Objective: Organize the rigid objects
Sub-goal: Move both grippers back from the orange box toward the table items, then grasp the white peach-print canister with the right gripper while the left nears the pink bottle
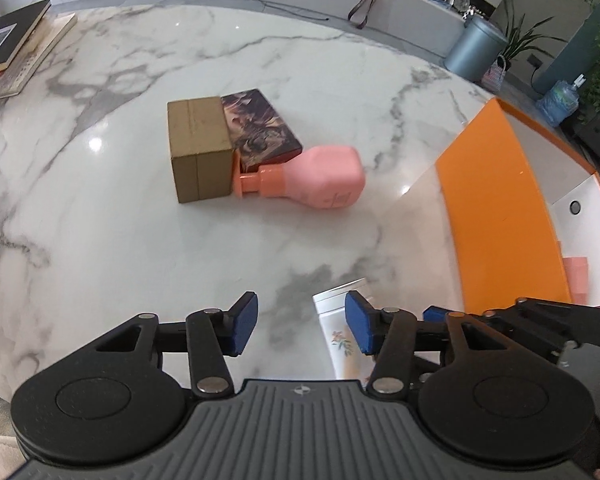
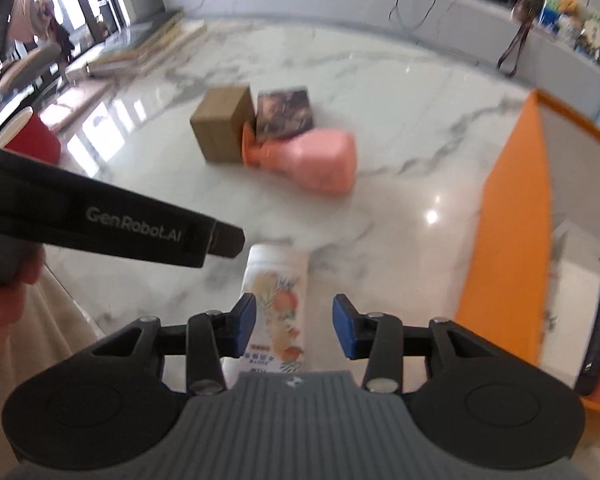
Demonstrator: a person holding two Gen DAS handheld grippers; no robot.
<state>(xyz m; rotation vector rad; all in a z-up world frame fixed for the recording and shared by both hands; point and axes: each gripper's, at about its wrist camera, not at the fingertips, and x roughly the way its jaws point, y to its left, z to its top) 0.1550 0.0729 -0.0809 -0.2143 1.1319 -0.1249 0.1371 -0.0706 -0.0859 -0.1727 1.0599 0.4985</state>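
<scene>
Blue-padded fingers of the left gripper (image 1: pixel 300 326) fill the bottom of the left wrist view, spread wide apart with nothing between them. Just past the right pad, at about 5 o'clock in that view, lies a white carton (image 1: pixel 342 320) printed with flowers, flat on the marble table (image 1: pixel 260 52). The right wrist view, somewhat blurred, shows the right gripper (image 2: pixel 294 326) also spread wide, its two pads on either side of the same carton (image 2: pixel 278 292); the left pad looks close to or against the carton's side, the right pad stands clear of it, so nothing is clamped. At 9 o'clock in the right view the black body of the left gripper (image 2: pixel 112 228) crosses the frame, with part of a hand behind it. Toward the middle of the table, at 12 o'clock from both grippers, three things sit together: a tan box (image 1: pixel 198 152) on the left, a dark patterned box (image 1: pixel 260 128) touching its right side, and a pink bottle (image 1: pixel 316 180) lying on its side in front, its orange cap (image 1: pixel 248 184) against the tan box. At 3 o'clock stands an orange bin (image 1: pixel 496 208) with a pale interior; a dark phone-like thing (image 2: pixel 598 320) leans inside it. Books (image 1: pixel 12 52) lie stacked at 10 o'clock on the far table edge.
</scene>
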